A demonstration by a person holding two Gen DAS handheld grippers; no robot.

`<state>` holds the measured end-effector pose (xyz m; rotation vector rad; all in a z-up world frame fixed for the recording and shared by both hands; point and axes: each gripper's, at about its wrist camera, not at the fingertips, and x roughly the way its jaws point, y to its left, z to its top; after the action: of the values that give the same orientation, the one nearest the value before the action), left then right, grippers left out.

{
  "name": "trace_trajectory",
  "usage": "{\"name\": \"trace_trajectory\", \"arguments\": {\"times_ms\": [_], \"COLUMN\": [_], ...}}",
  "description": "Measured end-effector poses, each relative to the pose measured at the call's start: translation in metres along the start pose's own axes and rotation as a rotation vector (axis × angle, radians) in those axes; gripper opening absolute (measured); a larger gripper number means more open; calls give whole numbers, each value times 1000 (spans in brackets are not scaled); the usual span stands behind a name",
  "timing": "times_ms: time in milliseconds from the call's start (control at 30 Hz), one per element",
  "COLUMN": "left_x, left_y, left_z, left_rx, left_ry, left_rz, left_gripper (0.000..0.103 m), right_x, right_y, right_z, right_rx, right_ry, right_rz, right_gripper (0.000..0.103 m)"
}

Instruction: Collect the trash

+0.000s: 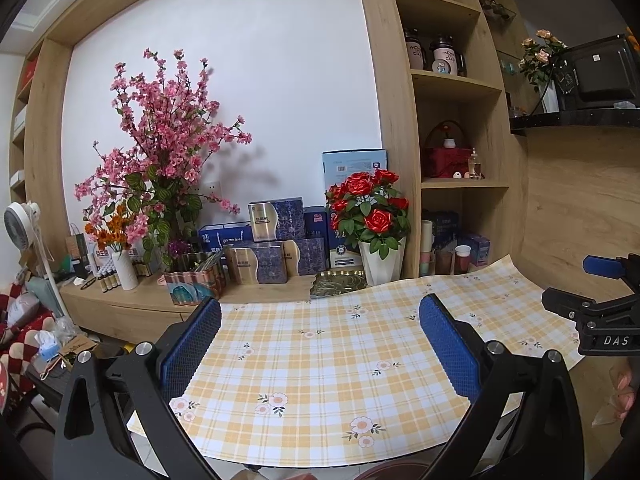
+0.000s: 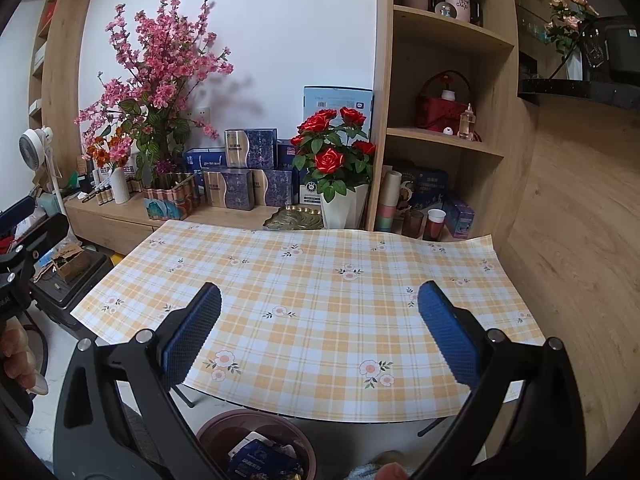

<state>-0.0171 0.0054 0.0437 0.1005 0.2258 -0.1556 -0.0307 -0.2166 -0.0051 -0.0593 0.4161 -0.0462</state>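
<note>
A table with a yellow plaid flowered cloth fills the lower middle of both views; it also shows in the right wrist view. My left gripper is open and empty above the cloth. My right gripper is open and empty above the table's near edge; it also shows at the right edge of the left wrist view. A brown trash bin stands on the floor below the table's near edge, with blue wrappers inside.
A wooden sideboard behind the table carries pink blossom branches, blue and silver boxes, a red rose pot and a green dish. Shelves stand at right. A fan and clutter stand at left.
</note>
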Motion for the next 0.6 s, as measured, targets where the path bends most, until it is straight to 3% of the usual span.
{"name": "trace_trajectory", "arguments": {"times_ms": [600], "left_x": [1], "left_y": [1], "left_z": [-1], "left_rx": [-11], "left_ry": [14], "left_rz": [-8], "left_gripper": [97], "right_x": [2], "right_y": [0], "right_z": [0], "right_rx": [2], "right_ry": [3], "right_rz": [19], "right_gripper": [97]}}
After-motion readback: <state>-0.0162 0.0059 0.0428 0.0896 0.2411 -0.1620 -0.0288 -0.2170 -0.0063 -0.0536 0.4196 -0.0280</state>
